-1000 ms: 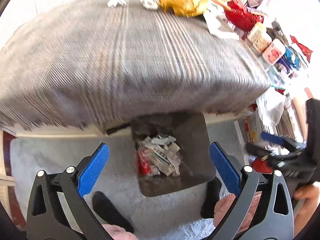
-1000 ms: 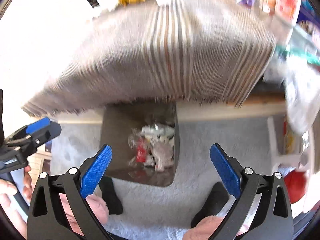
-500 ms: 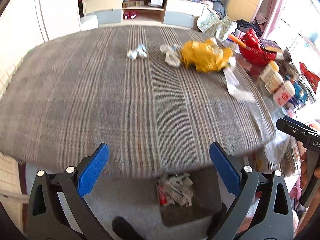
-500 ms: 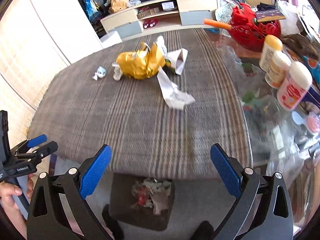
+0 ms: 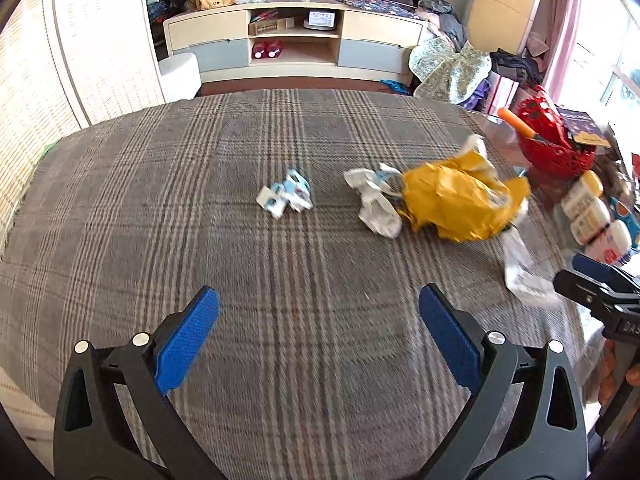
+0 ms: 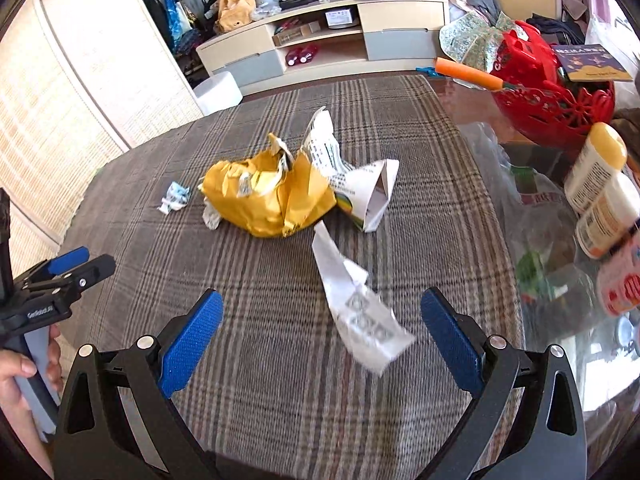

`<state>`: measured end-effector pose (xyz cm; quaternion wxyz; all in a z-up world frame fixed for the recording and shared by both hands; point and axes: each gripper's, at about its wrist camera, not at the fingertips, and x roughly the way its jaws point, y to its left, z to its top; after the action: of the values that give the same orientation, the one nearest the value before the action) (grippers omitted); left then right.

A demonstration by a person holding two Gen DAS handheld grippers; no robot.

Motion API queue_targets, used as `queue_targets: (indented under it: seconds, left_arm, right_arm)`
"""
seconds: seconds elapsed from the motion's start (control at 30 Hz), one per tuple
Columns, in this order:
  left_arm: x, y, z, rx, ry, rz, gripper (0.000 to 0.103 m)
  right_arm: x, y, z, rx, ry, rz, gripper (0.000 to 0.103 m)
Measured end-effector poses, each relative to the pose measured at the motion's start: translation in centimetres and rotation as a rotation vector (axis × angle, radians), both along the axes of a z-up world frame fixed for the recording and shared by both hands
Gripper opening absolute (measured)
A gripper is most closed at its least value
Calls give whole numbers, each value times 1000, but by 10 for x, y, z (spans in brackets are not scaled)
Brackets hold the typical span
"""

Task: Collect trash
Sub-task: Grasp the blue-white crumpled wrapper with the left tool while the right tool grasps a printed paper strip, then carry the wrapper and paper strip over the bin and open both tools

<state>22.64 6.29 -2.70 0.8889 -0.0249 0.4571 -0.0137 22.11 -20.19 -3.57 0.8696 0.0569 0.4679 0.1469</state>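
Both grippers hover spread wide and empty above the grey plaid tablecloth (image 5: 200,200).

The left gripper (image 5: 319,328) faces a small crumpled white-and-blue wrapper (image 5: 286,196); the right gripper (image 6: 322,330) frames a long white paper receipt (image 6: 356,304) near a crumpled yellow paper bag (image 6: 268,196).

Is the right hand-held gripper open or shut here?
Open. The right hand-held gripper has its blue pads spread wide, empty, above the white paper strip.

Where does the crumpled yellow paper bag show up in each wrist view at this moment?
Left wrist view: the yellow paper bag lies right of centre on the plaid tablecloth, beside white paper scraps.
Right wrist view: the same bag sits just left of centre, upper middle of the picture.
Shared landmark: the red basket with an orange-handled tool, at the far right of the table in both views.
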Motion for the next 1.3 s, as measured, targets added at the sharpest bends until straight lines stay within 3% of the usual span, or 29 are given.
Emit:
queue_targets:
  seconds: [0.2, 0.37, 0.5, 0.67, 0.73, 0.8, 0.83, 0.9, 1.03, 1.3]
  left_arm:
    - [46, 20, -9, -9, -21, 45, 95]
    - [84, 27, -20, -37, -5, 47, 88]
    - [106, 24, -34, -27, 28, 37, 85]
    - [120, 22, -52, -29, 61, 32, 71]
    - [123, 21, -59, -34, 78, 21, 56]
    - [122, 20, -63, -10, 76, 23, 45]
    - [121, 20, -63, 9, 68, 21, 28]
    - [119, 21, -63, 8, 69, 26, 14]
    - [107, 25, -58, 15, 68, 14, 13]
    - [57, 16, -25, 15, 22, -7, 11]
  right_arm:
    - [23, 3, -12, 10, -7, -6, 98]
    - [33, -2, -22, 44, -4, 1, 80]
    - [41, -2, -29, 39, -2, 16, 71]
    - [46, 3, -42, 15, 16, 34, 59]
    - [48, 6, -46, 2, 22, 38, 51]
    - [49, 8, -52, -15, 30, 39, 38]
    - [49, 8, -53, -22, 32, 39, 30]
    - [48, 9, -54, -45, 17, 37, 23]
    - [40, 12, -45, -63, -6, 48, 14]
    - [8, 13, -23, -55, -30, 72, 13]
